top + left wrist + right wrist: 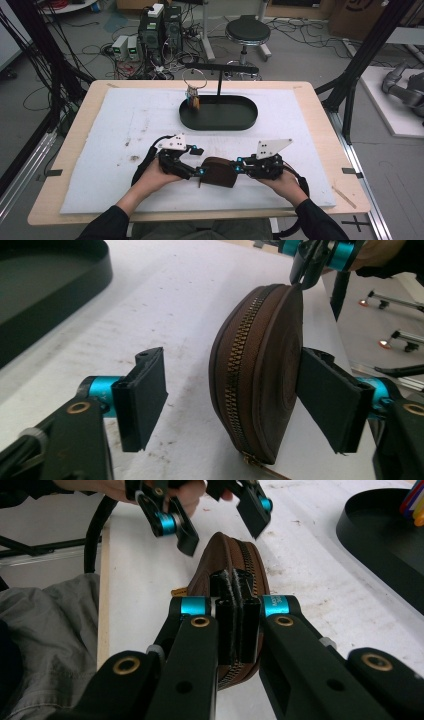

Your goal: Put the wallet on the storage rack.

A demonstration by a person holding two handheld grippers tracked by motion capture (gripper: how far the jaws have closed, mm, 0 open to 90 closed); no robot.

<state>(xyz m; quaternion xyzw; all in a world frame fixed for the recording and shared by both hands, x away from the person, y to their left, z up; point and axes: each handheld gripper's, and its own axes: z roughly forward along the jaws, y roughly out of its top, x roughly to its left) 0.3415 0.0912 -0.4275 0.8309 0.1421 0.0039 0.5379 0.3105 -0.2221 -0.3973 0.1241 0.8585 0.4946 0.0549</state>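
Two grippers meet one brown pouch (260,375) (upright): right fingers (239,615) clamp it; left fingers (145,397) straddle it, open.

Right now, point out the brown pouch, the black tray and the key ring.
pouch (280,365), left gripper view, on its brown side panel
tray (245,122), high view, on its right rim
key ring (194,77), high view, on the wire loop hanging from the stand
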